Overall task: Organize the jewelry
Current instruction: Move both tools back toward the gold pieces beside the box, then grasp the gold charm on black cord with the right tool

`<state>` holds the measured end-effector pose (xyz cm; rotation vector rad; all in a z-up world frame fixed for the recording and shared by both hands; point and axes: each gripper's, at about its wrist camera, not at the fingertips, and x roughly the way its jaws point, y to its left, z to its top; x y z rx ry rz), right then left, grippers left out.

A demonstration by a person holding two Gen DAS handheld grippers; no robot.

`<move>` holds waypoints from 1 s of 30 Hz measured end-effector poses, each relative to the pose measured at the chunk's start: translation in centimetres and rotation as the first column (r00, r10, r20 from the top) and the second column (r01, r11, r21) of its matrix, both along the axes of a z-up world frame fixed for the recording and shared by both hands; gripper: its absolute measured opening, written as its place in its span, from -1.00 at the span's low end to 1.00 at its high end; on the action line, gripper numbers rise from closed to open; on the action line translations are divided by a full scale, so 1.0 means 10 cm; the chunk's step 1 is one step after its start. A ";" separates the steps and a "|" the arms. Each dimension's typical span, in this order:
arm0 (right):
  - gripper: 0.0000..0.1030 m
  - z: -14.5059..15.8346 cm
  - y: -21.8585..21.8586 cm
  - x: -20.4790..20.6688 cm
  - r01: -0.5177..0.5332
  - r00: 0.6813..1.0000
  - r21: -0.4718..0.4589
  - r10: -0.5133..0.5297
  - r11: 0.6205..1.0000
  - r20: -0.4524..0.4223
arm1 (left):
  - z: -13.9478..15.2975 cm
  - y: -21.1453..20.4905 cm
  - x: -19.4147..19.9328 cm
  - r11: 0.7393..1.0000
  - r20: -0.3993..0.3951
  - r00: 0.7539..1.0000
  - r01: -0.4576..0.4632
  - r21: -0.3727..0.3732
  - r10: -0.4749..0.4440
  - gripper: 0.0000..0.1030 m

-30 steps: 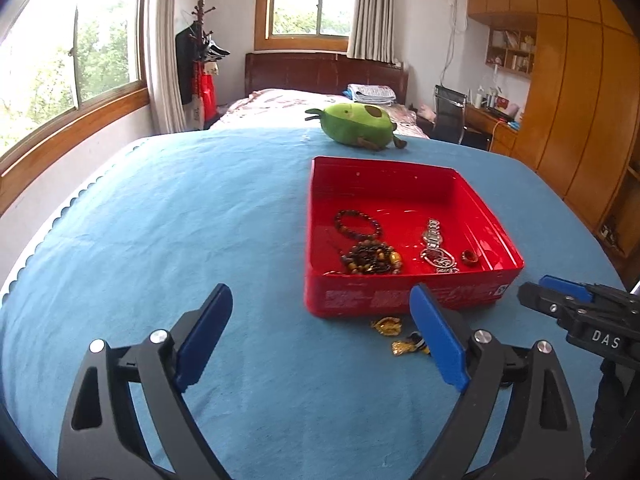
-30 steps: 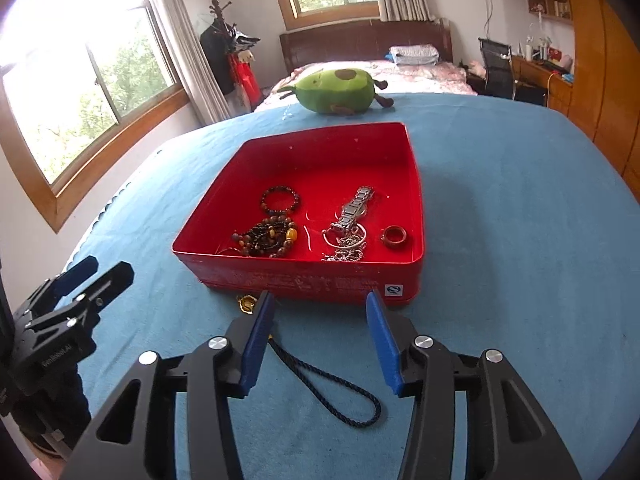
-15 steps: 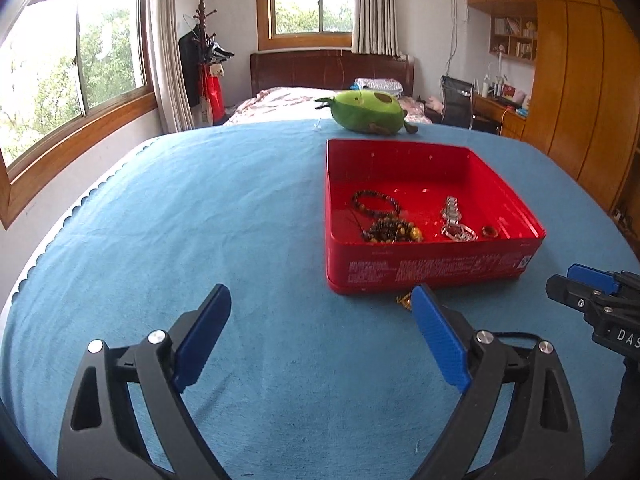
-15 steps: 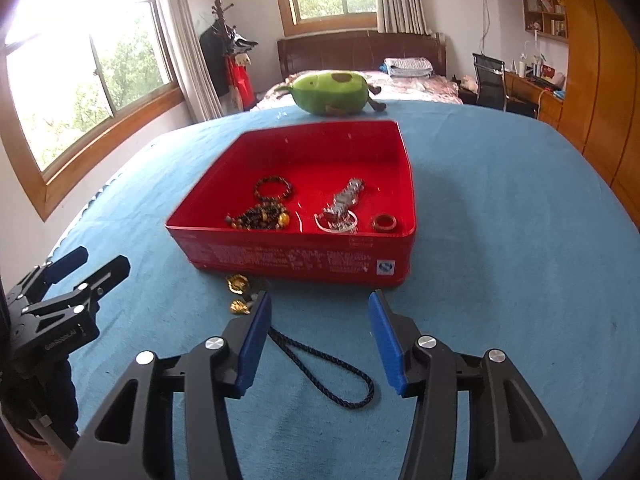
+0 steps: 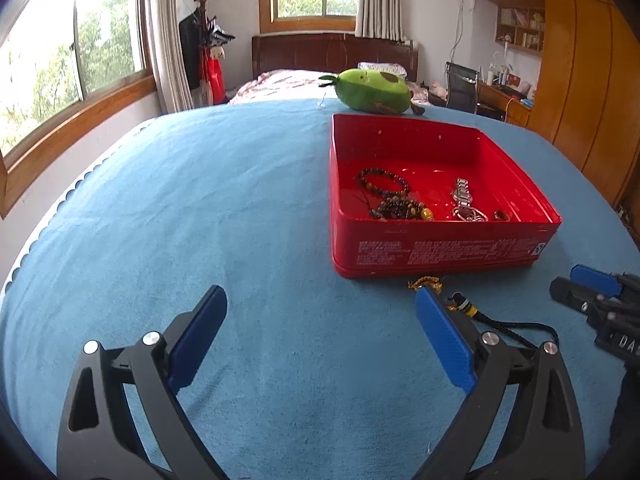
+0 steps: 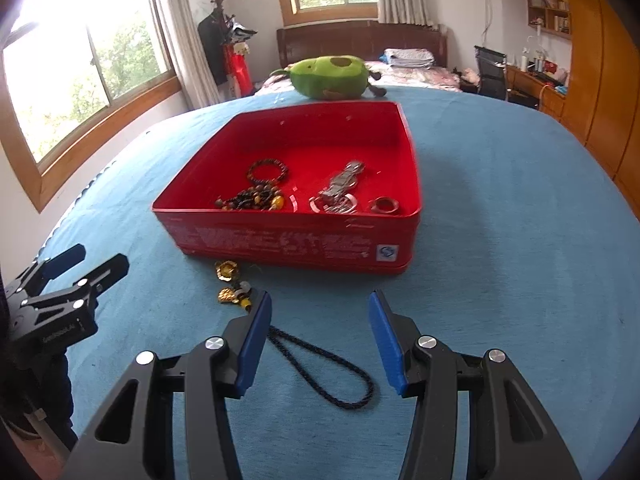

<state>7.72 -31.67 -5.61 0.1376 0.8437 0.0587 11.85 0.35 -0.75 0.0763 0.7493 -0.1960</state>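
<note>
Left tongs point(image 5: 320, 330): released, jaws spread wide over bare blue cloth point(image 5: 200, 200), holding nothing. Against the frames of a second ago they sit lower and a little back; the tin's front wall now hides more of its floor.

Right tongs point(image 6: 318, 342): released, nothing between the pads. Over the last second they have dropped toward the cloth and drawn nearer the cord.

Cord necklace point(image 6: 320, 372): lies on the cloth outside the tin. Its dark loop rests between and just ahead of the right tongs' fingers; the gold charms point(image 6: 228, 280) trail forward-left of the left finger, close to the tin's front wall. It has not moved.

Red tin point(image 6: 296, 240): straight ahead of the right tongs, ahead-right of the left. Inside we see a bead bracelet point(image 6: 267, 170), a beaded strand point(image 6: 252, 200), a metal watch point(image 6: 342, 186) and a ring point(image 6: 383, 205).

Plush toy point(image 6: 328, 77): beyond the tin, not involved.

Reading: the lowering looks like an approach on the cord, the last piece we see outside the tin. We judge the task nearly complete.

Risk: a limp cord may slip a shallow pinch; the charms could catch the tin's rim.
</note>
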 end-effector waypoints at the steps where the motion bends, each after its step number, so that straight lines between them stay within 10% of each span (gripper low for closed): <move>1: -0.01 -0.02 0.01 0.01 -0.007 1.000 0.002 0.007 1.000 -0.007 | 0.00 0.02 0.01 1.000 -0.007 1.000 -0.006 -0.002 0.006 0.84; 23: -0.06 -0.42 0.53 0.75 -0.154 0.969 -0.038 0.144 0.987 -0.199 | -0.10 0.18 0.17 0.998 -0.107 0.993 -0.062 -0.028 0.058 0.85; 30: -0.58 -0.42 0.65 0.73 -0.212 0.964 -0.057 0.199 0.976 -0.179 | -0.11 0.17 0.18 0.998 -0.112 0.992 -0.061 -0.028 0.057 0.85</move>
